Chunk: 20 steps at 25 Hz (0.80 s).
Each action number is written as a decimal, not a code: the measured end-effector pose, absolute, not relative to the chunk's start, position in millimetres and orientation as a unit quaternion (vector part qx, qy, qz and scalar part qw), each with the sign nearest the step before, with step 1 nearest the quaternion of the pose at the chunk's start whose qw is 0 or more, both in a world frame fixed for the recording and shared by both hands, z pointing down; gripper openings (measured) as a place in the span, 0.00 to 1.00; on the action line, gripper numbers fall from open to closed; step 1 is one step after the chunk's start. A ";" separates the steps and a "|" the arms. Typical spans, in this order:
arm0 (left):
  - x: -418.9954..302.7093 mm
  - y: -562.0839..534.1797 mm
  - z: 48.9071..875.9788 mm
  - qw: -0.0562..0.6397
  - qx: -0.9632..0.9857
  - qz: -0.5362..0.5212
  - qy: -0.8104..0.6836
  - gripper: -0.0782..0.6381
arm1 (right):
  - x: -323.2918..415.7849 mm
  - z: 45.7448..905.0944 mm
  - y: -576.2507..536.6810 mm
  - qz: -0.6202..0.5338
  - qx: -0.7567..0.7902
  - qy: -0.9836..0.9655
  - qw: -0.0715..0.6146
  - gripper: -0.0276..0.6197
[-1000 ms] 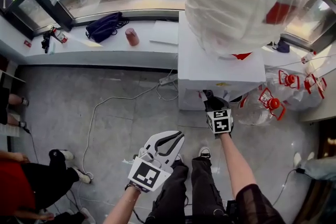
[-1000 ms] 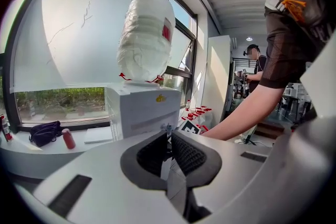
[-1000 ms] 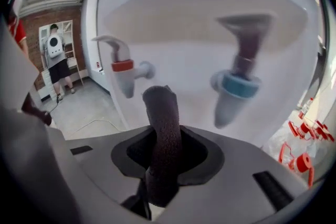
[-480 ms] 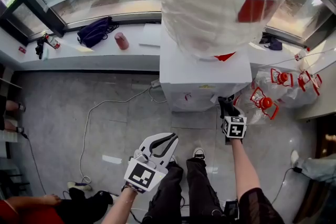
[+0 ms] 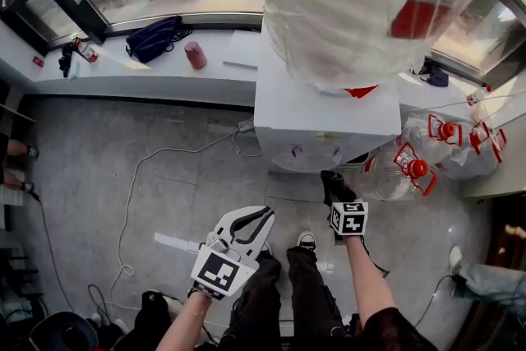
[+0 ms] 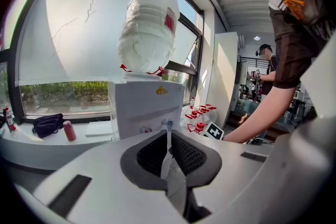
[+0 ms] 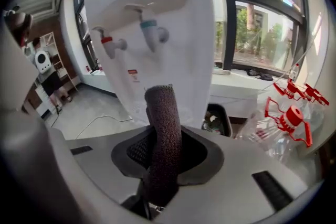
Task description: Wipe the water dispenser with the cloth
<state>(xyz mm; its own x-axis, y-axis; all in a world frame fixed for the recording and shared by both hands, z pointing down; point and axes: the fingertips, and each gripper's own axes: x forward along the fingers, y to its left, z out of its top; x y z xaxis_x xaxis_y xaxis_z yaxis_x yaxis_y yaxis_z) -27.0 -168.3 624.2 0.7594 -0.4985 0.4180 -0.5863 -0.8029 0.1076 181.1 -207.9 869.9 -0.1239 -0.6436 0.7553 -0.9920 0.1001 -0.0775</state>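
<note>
The white water dispenser [image 5: 325, 107] stands against the window sill with a large wrapped bottle [image 5: 370, 4] on top. My right gripper [image 5: 335, 187] is low in front of its base, shut on a dark, rolled cloth [image 5: 331, 179]. In the right gripper view the cloth [image 7: 161, 113] stands up between the jaws of the right gripper [image 7: 164, 150], just short of the dispenser front [image 7: 178, 34] below the red tap [image 7: 111, 45] and blue tap [image 7: 152, 31]. My left gripper [image 5: 260, 219] hangs further back over the floor, shut and holding nothing. It faces the dispenser [image 6: 144, 107] in the left gripper view.
Several clear water bottles with red caps [image 5: 411, 168] lie on the floor right of the dispenser. A cable [image 5: 131, 193] runs across the floor at left. A dark bag [image 5: 156, 37] and a red cup [image 5: 196, 55] sit on the sill. A dark bin [image 7: 218, 118] stands beside the dispenser.
My right gripper with the cloth has shifted left from the dispenser's right front corner and sits slightly lower. The left gripper has barely moved.
</note>
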 end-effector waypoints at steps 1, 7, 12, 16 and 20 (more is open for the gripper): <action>-30.0 -169.5 626.3 0.117 0.929 0.188 -0.296 0.14 | 162.2 872.6 -211.0 0.305 0.583 -0.696 0.286 0.22; -51.0 -178.1 643.4 0.126 0.917 0.179 -0.333 0.14 | 57.2 891.3 -232.3 0.307 0.517 -0.752 0.272 0.22; -71.1 -177.3 669.3 0.128 0.908 0.187 -0.353 0.14 | -0.1 911.4 -251.1 0.308 0.484 -0.776 0.264 0.22; -78.5 -175.1 689.7 0.138 0.901 0.185 -0.367 0.14 | -8.6 931.6 -265.8 0.290 0.480 -0.775 0.293 0.22; -83.6 -173.8 702.7 0.141 0.899 0.191 -0.369 0.14 | 13.3 945.9 -280.1 0.292 0.501 -0.754 0.307 0.22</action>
